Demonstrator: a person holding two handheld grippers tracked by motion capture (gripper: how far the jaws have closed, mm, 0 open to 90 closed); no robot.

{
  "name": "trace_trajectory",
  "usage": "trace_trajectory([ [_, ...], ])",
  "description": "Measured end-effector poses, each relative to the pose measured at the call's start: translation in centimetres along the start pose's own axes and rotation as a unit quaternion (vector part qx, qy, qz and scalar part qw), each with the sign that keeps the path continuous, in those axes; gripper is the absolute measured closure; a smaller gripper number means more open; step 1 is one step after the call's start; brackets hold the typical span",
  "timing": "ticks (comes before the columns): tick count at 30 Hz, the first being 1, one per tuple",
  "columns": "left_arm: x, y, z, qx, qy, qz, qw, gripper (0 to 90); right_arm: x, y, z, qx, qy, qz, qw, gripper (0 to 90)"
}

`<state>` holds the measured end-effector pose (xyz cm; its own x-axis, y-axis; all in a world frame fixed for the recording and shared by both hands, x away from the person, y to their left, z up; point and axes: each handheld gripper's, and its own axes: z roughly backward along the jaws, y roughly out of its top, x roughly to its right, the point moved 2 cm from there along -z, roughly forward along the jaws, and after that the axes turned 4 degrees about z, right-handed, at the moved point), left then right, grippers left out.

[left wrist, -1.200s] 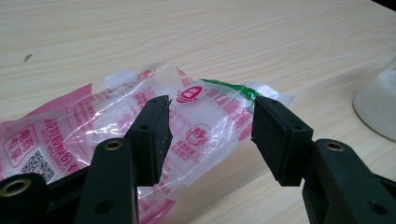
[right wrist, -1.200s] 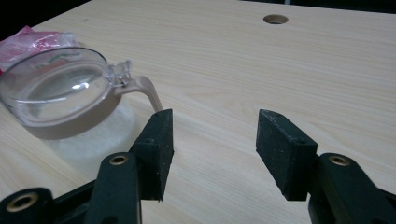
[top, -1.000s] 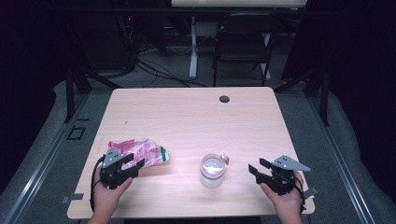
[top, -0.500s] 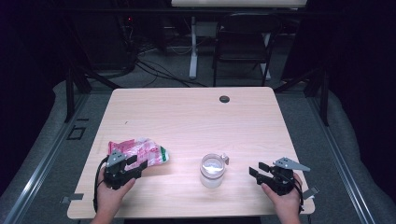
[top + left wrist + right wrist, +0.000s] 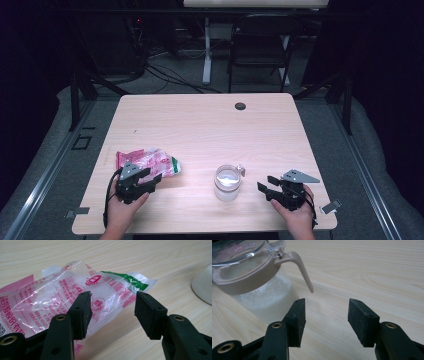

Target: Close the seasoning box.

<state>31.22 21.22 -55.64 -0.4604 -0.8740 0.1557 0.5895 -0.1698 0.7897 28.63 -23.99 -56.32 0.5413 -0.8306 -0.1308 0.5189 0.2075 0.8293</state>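
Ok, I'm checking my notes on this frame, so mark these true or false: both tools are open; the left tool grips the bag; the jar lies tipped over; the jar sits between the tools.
1. Both tools are open: true, the left tool and the right tool both gape.
2. The left tool grips the bag: false, its jaws stand apart at the bag.
3. The jar lies tipped over: false, it stands upright.
4. The jar sits between the tools: true.

Pink-printed clear bag [image 5: 75,290] with green corner; tan-collared jar [image 5: 249,277].
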Motion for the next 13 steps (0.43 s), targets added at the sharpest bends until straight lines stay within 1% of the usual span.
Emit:
trace_trajectory([
  [3,0.04,-0.02,-0.05,-0.001,0.0,0.0,1.0,47.0,-0.27,0.01,-0.25,-0.001,0.005,0.005,1.0,48.1],
  [6,0.1,-0.02,-0.04,0.001,-0.001,0.0,1.0,46.9,-0.27,-0.06,-0.31,-0.002,0.004,0.005,1.0,48.1],
  [8,0.07,0.0,-0.07,0.0,0.0,0.0,1.0,46.9,-0.13,-0.09,-0.25,-0.001,0.004,0.001,1.0,48.0],
  [10,0.08,0.04,-0.08,0.003,-0.001,0.006,1.0,46.8,0.04,-0.15,-0.26,-0.001,0.005,-0.002,1.0,47.9],
  [13,0.02,0.14,0.01,0.008,0.0,0.01,0.9999,46.5,0.54,-0.28,-0.16,0.002,-0.002,-0.011,0.9999,47.0],
])
